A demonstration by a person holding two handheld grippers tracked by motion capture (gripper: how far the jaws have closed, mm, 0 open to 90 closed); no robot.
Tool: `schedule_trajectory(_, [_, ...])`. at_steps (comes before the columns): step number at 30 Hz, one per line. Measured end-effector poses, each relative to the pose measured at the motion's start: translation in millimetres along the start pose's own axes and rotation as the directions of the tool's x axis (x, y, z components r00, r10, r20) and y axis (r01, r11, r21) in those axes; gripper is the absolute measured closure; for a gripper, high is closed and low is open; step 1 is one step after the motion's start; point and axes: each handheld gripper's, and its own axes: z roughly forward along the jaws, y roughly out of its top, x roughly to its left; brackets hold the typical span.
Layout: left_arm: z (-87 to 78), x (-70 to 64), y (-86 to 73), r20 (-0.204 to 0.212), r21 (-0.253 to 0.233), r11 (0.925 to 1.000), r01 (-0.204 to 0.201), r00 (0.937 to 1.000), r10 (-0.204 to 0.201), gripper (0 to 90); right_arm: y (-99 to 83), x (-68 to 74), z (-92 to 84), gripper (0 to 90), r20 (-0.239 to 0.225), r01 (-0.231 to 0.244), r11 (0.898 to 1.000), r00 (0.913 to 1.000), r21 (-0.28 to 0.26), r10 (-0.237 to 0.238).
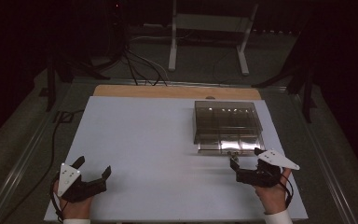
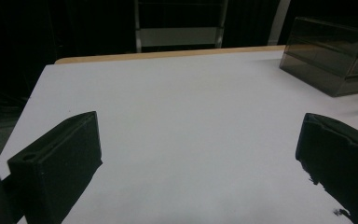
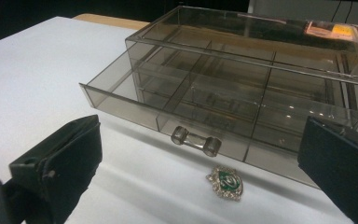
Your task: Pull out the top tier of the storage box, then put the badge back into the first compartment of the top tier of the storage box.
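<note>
The white tabletop (image 1: 158,154) takes up most of the high view, with a strip of bare wood along its far edge and a dark floor with cables and a white stand behind it.

On the tabletop's right half, toward the far side, sits a smoky clear plastic box (image 1: 227,122) with drawers. Its bottom drawer (image 3: 205,116) is pulled out toward the person, and in the right gripper view it is split into compartments by clear walls. A clear bar handle (image 3: 196,140) sticks out from the middle of the drawer's front.

The left tongs (image 1: 93,167) rest near the tabletop's front left corner, held in the person's left hand (image 1: 74,207), well apart from the box. Their jaws are spread wide, with nothing but bare white surface between them in the left gripper view.

The right tongs (image 1: 234,164) lie at the front right, held in the right hand (image 1: 272,196), their tips just in front of the open drawer. Their jaws are also spread wide and grip nothing.

A small brooch (image 3: 226,183) with a green center and a silvery jeweled rim lies flat on the tabletop just in front of the drawer's handle, outside the drawer, between the spread jaws of the right tongs and touching neither.
</note>
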Motion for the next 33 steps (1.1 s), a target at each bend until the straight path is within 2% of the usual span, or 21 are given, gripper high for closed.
schedule_trajectory(20, [0.1, -0.4, 0.0, -0.002, 0.001, 1.0000, -0.001, 1.0000, 0.001, 1.1, -13.4, 7.0, -3.0, 0.0, -0.002, 0.003, 1.000, 1.0000, 0.020, -0.003])
schedule_trajectory(33, [0.6, -0.6, 0.0, 0.001, 0.003, 1.0000, -0.003, 1.0000, 0.003, 1.1, -26.2, 5.2, 9.8, 0.0, -0.007, 0.014, 0.997, 0.9999, 0.082, -0.013])
